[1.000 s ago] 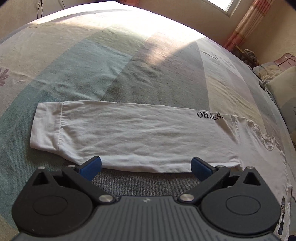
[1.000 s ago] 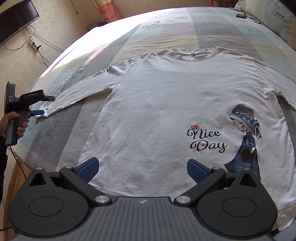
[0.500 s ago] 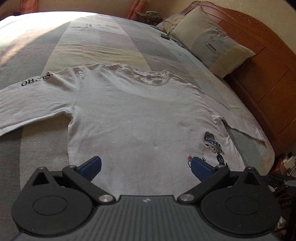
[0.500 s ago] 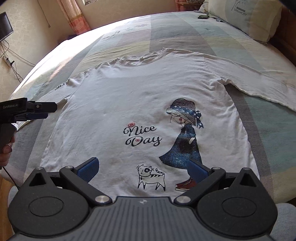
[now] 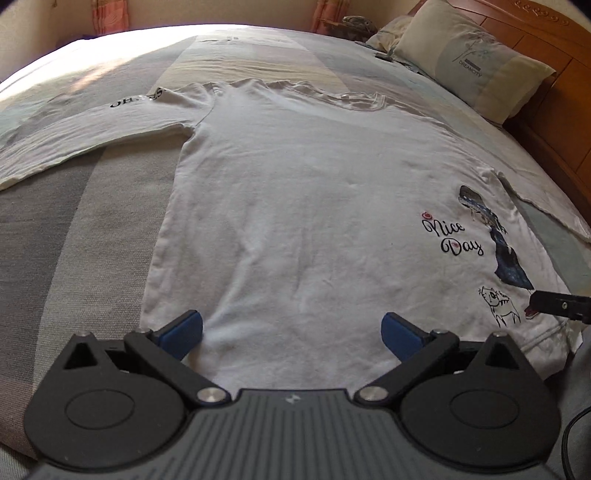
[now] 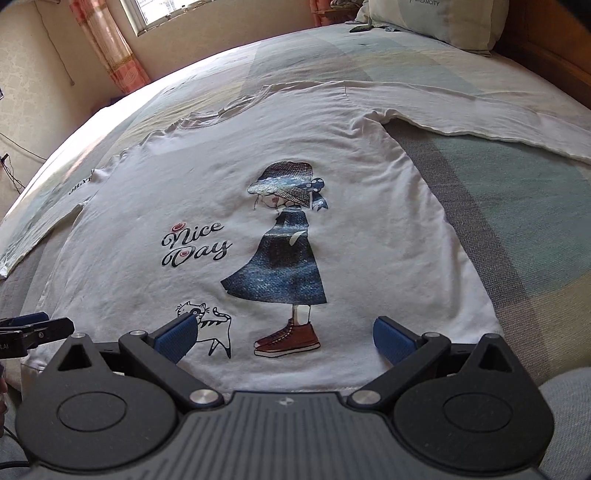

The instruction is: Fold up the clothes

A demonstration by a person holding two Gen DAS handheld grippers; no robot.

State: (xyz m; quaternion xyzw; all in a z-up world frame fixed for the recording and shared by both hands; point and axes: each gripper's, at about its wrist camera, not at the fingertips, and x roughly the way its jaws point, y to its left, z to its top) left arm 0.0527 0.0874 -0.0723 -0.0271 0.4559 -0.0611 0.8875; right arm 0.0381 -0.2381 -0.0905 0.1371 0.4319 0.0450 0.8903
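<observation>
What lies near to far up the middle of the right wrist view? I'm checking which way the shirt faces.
Right gripper → red sneakers print → blue dress print → hat print → shirt collar → striped bedspread → pillow.

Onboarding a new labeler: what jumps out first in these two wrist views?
A white long-sleeved shirt spread flat, face up, across the bed fills both views. Its print grabs the eye: a girl in a blue dress with "Nice Day" lettering to its left in the right wrist view. Both grippers, left and right, are open at the hem.
</observation>
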